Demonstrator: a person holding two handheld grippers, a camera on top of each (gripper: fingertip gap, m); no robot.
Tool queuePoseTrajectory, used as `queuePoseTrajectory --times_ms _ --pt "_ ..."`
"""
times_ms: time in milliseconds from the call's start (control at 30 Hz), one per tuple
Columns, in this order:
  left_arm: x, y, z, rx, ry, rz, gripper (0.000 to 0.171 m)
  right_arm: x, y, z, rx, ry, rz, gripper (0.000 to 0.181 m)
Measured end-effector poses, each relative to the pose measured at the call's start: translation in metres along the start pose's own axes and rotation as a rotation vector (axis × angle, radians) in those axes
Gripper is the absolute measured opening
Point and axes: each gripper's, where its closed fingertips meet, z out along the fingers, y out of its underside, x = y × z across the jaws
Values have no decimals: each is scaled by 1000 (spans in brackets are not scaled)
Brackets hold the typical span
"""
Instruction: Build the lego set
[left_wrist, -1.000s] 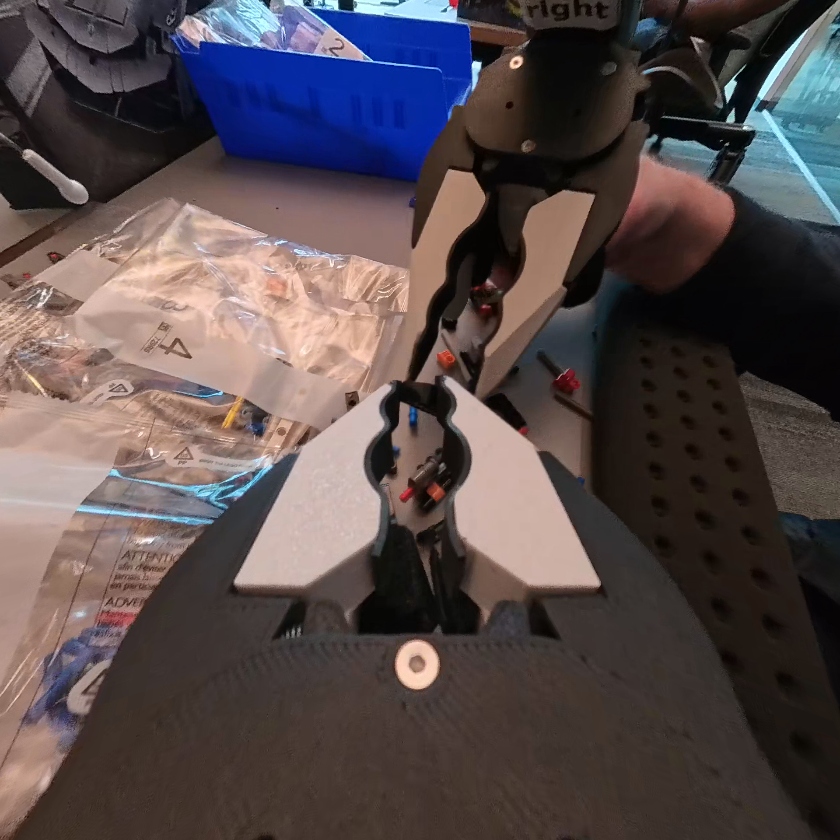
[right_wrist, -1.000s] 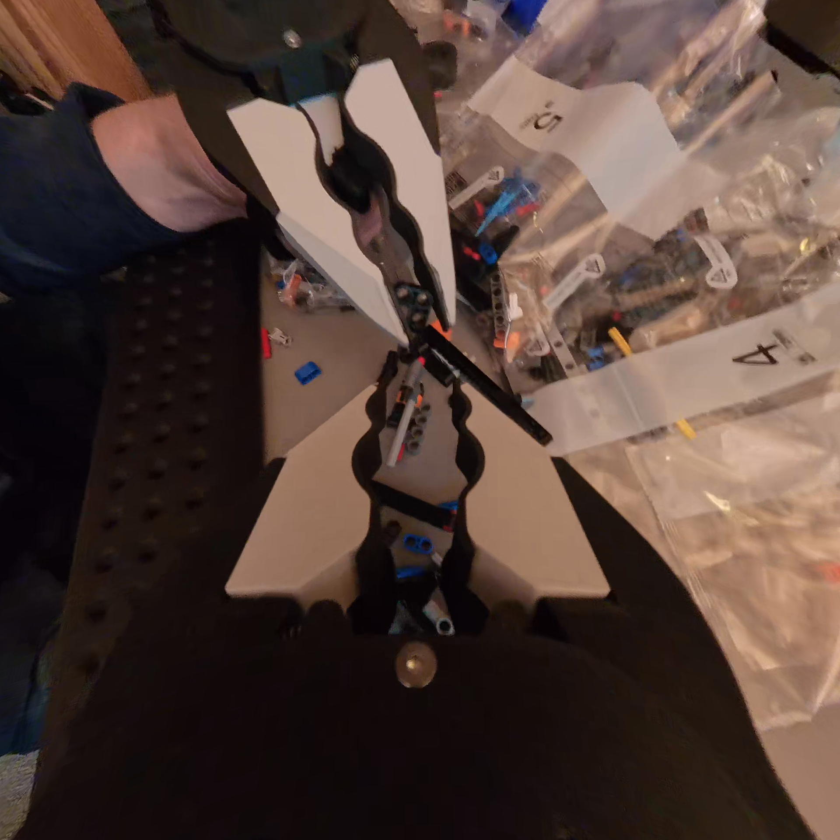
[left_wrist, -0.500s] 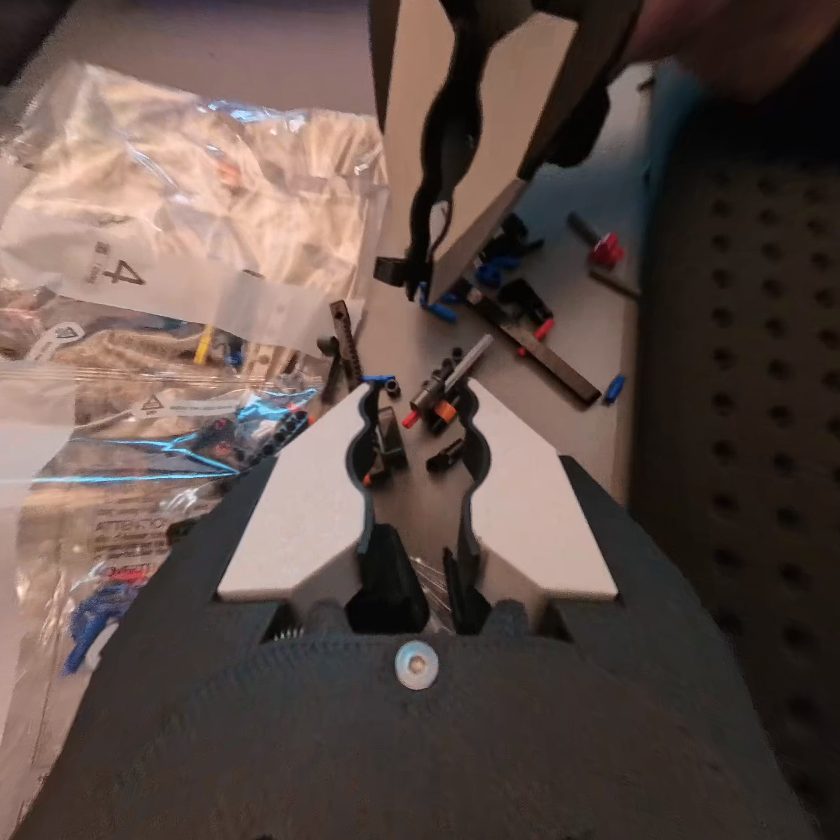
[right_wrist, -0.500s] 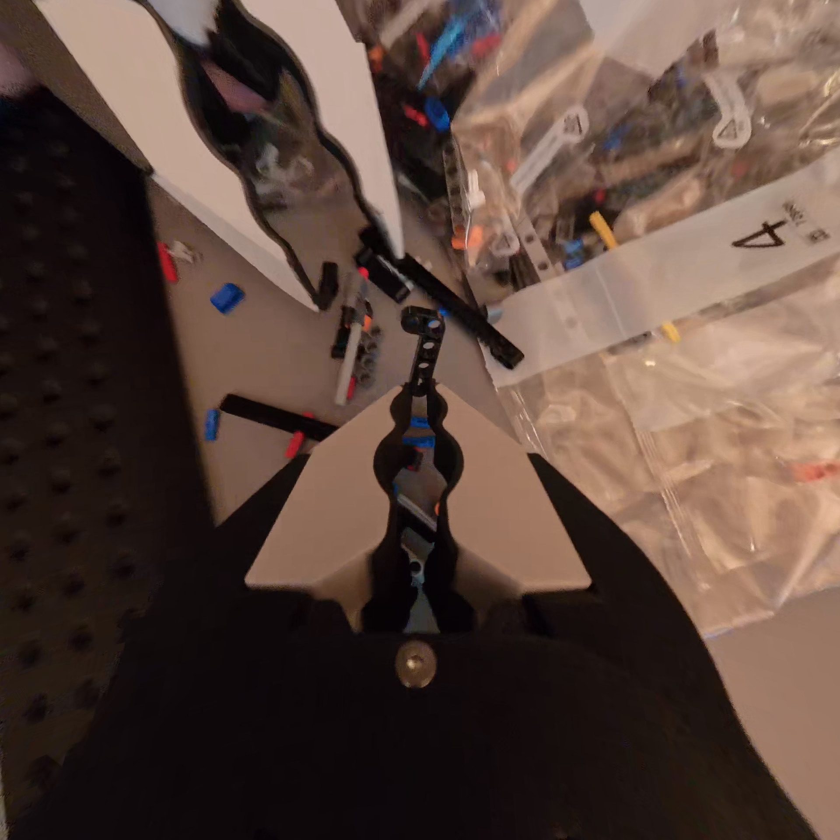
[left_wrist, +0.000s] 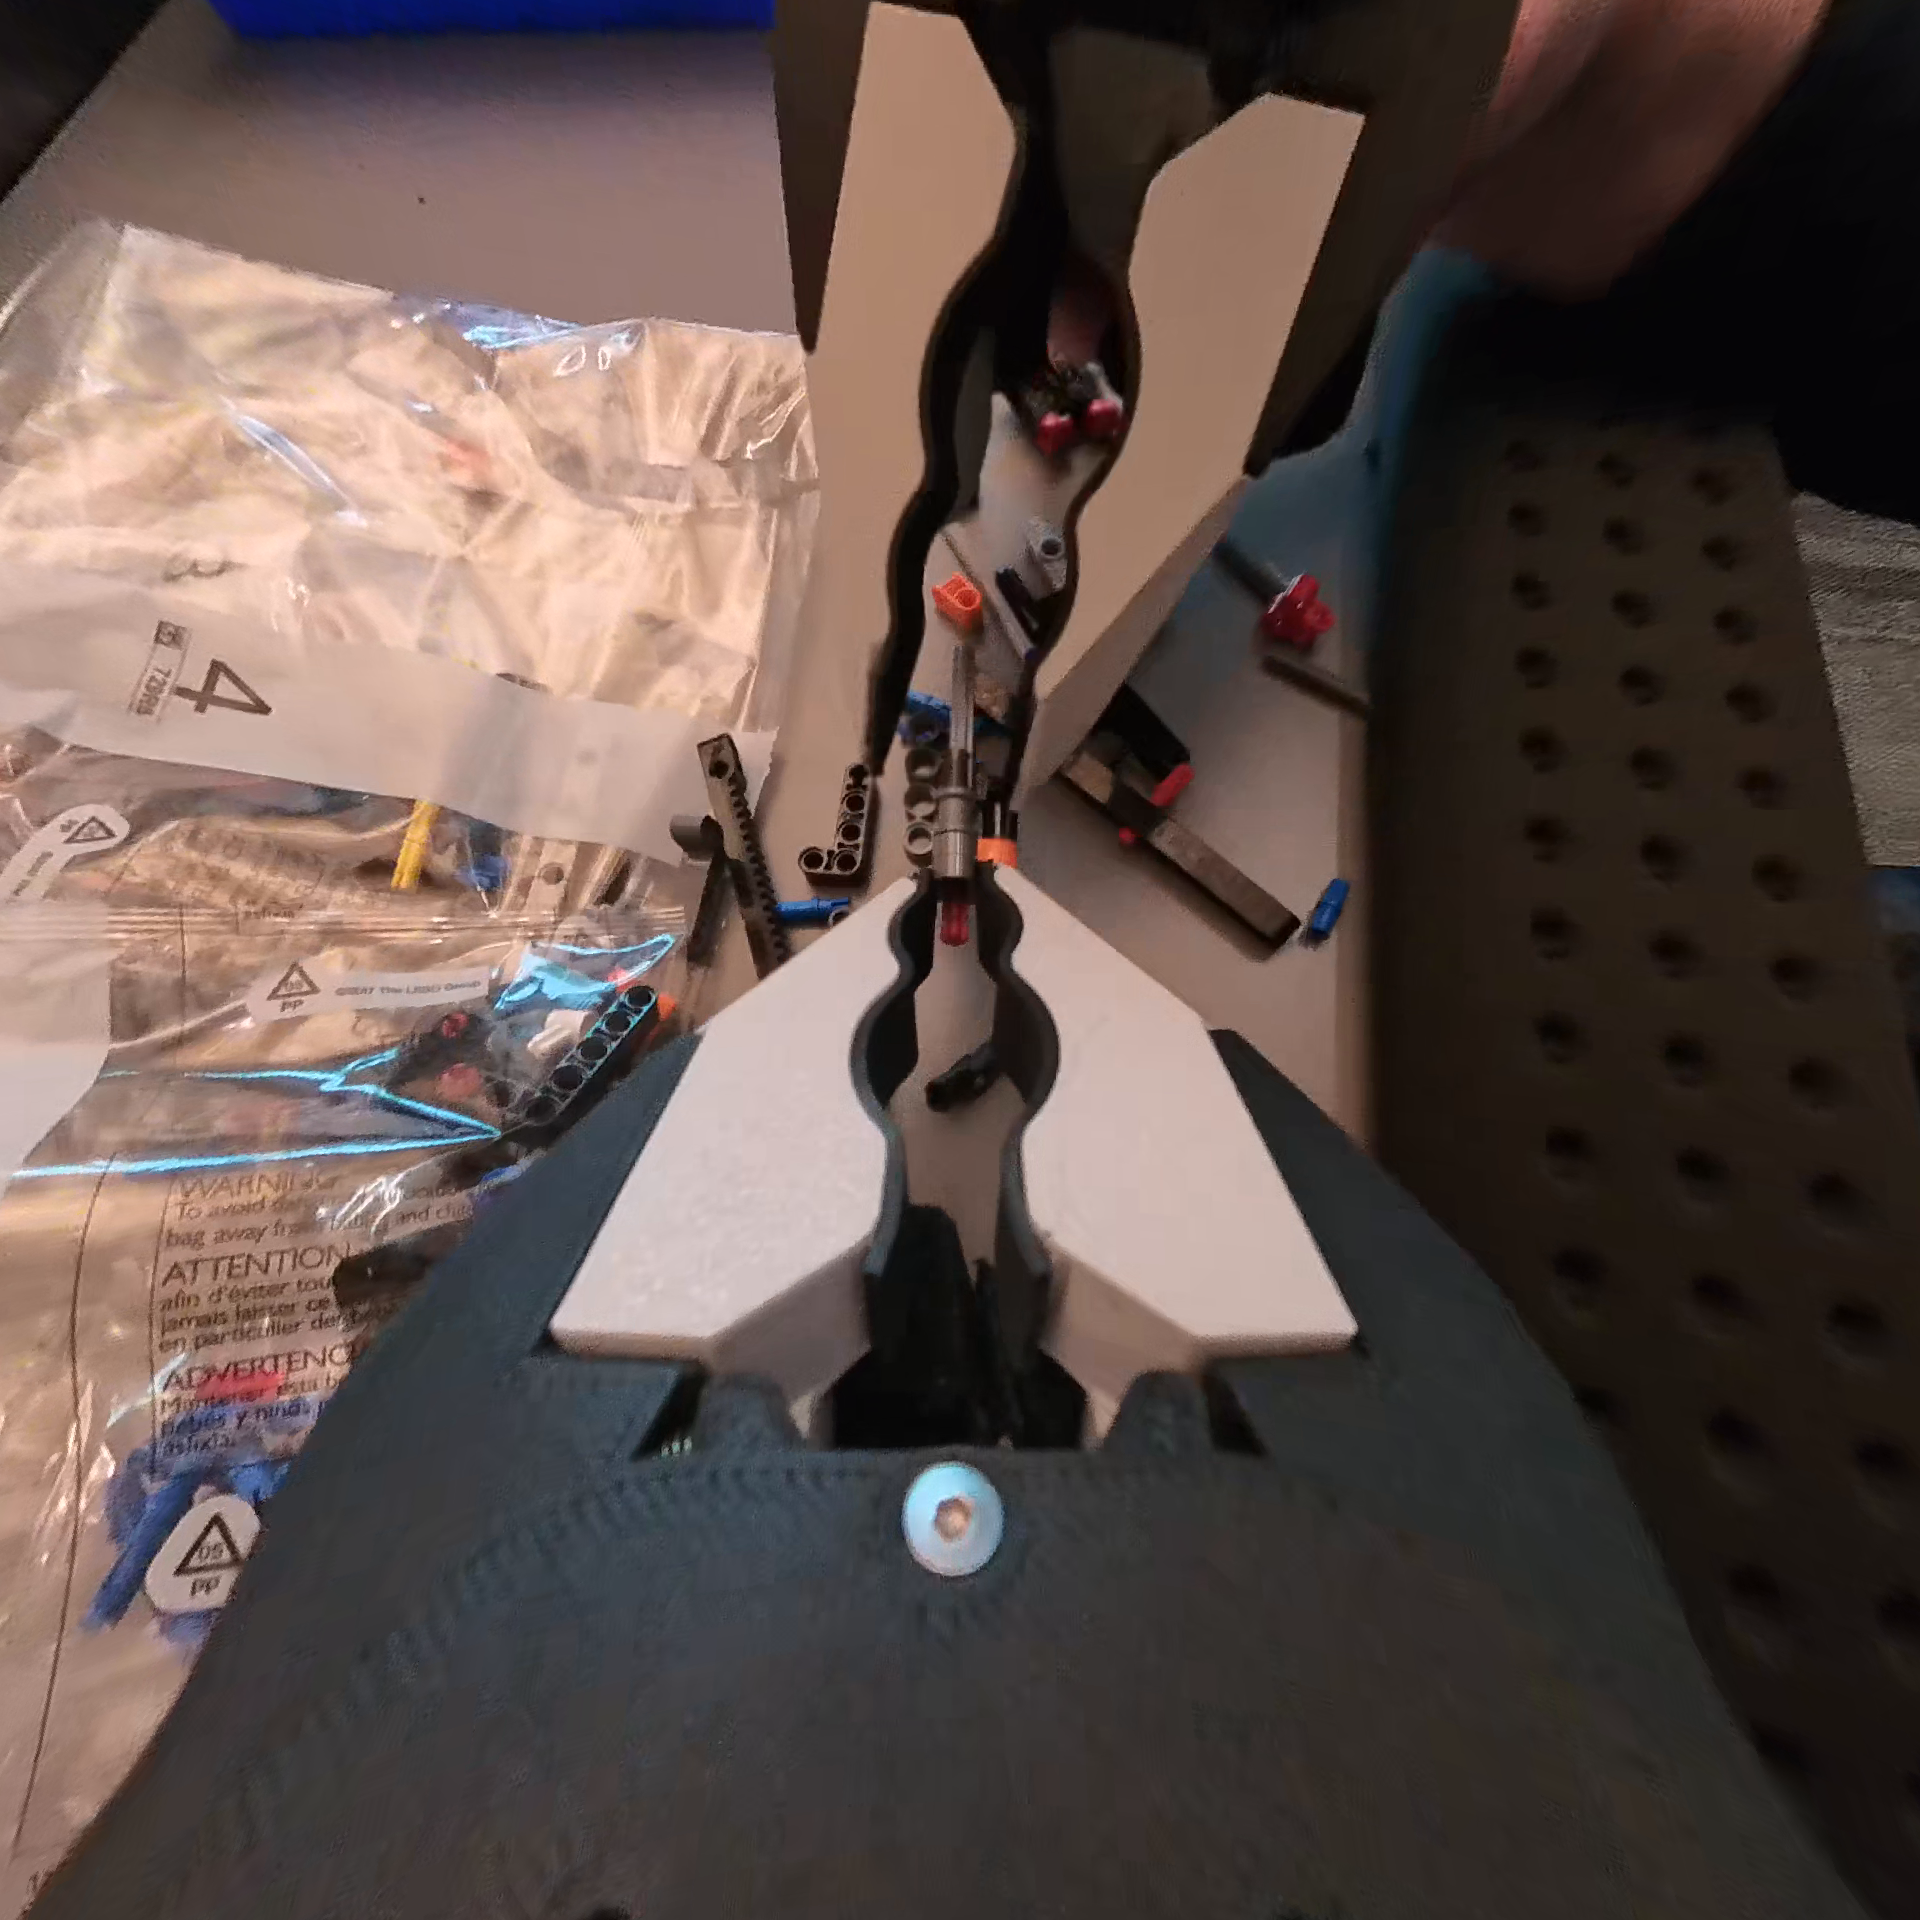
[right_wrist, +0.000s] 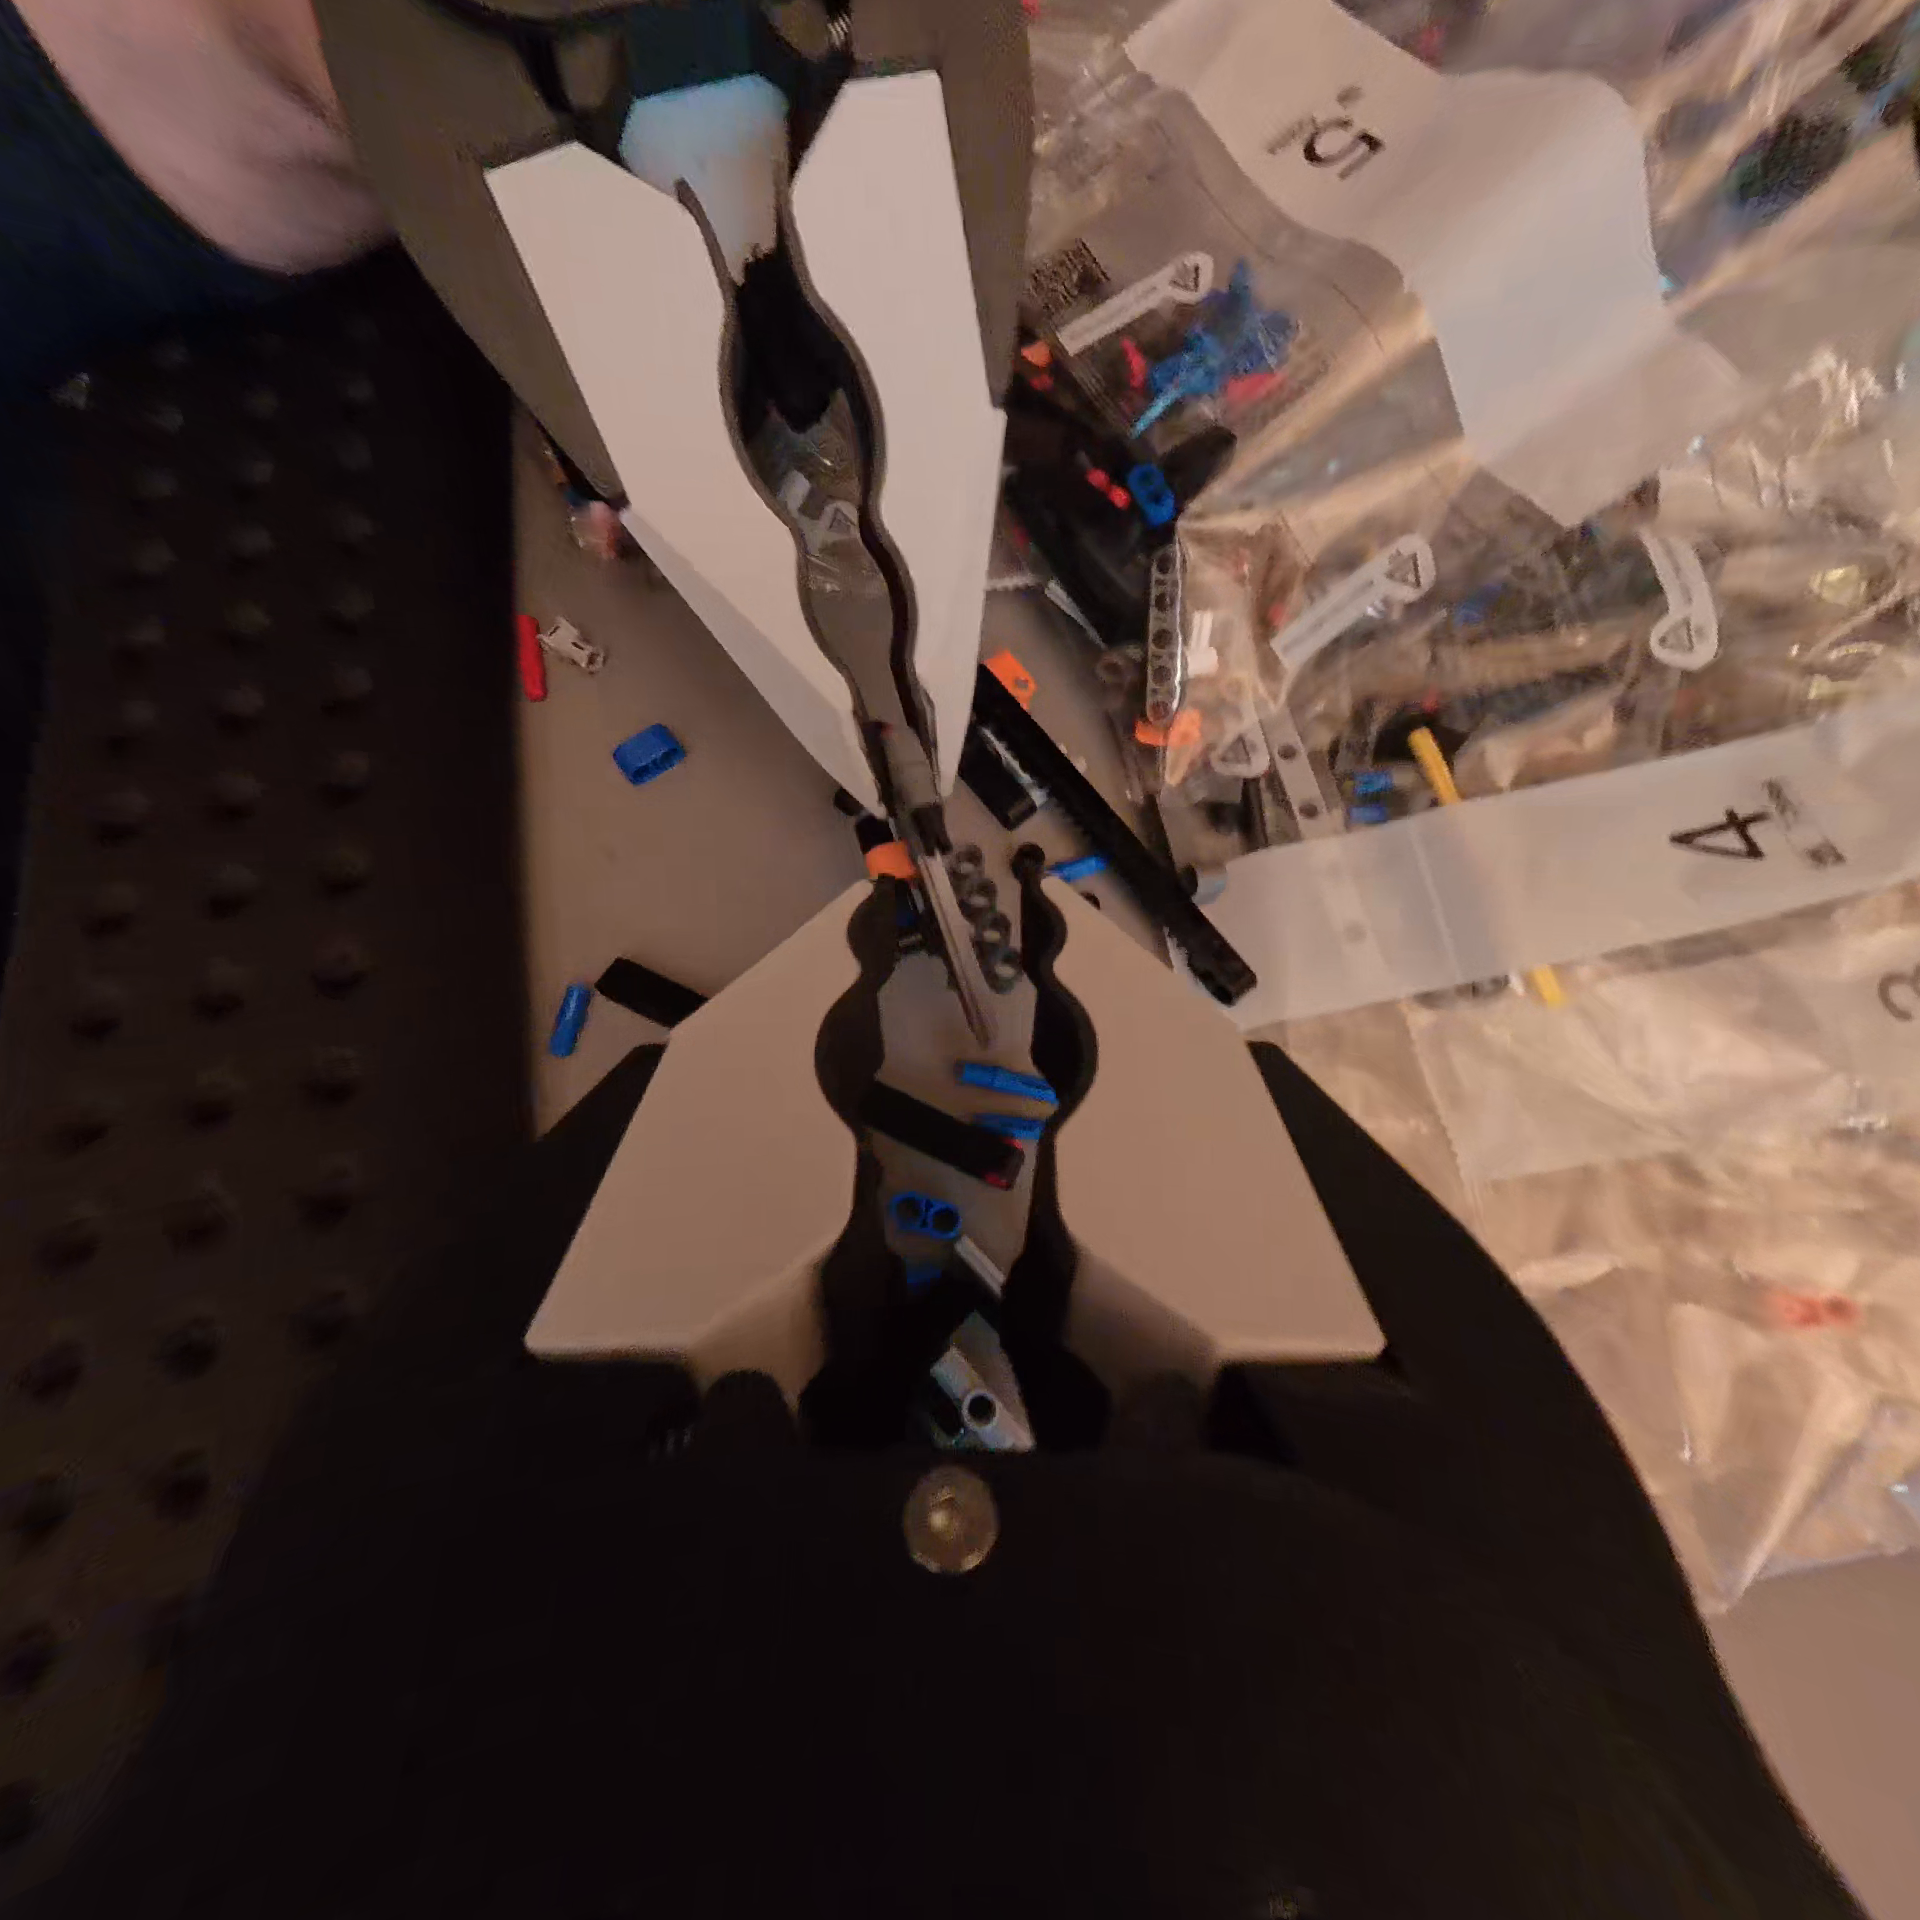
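Note:
My left gripper (left_wrist: 956, 881) is shut on a small grey axle assembly (left_wrist: 956, 810) with a grey bush, an orange piece and a red end. It holds the assembly just above the grey table. In the right wrist view the left gripper (right_wrist: 904, 790) comes in from the top, and the axle (right_wrist: 951, 935) points down between my right gripper's fingertips. My right gripper (right_wrist: 954, 878) is open, its tips on either side of the axle's free end; it also shows in the left wrist view (left_wrist: 951, 764). A black L-shaped beam (left_wrist: 842, 831) lies on the table beside them.
Clear numbered bags of parts (left_wrist: 312, 623) (right_wrist: 1558, 727) cover one side of the table. A black perforated mat (left_wrist: 1662, 935) (right_wrist: 208, 831) lies on the other. A black toothed rack (left_wrist: 738, 862) (right_wrist: 1122, 862), a long black beam (left_wrist: 1205, 862) and loose blue, red and orange pieces surround the grippers. Both grippers' tips are close together, under 4 cm apart.
My right gripper let go of the black L-shaped beam, which now lies on the table, and opened. My left gripper closed on the grey axle assembly and brought it between the right fingertips.

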Motion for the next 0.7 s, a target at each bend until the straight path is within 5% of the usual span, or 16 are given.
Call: queuePoseTrajectory --times_ms 133,700 --pt "2 -2 1 1 -13 34 7 -7 -6 1 25 -21 -32 6" --pt "11 -18 -3 80 -8 102 7 -17 -20 -12 93 -56 -67 4"
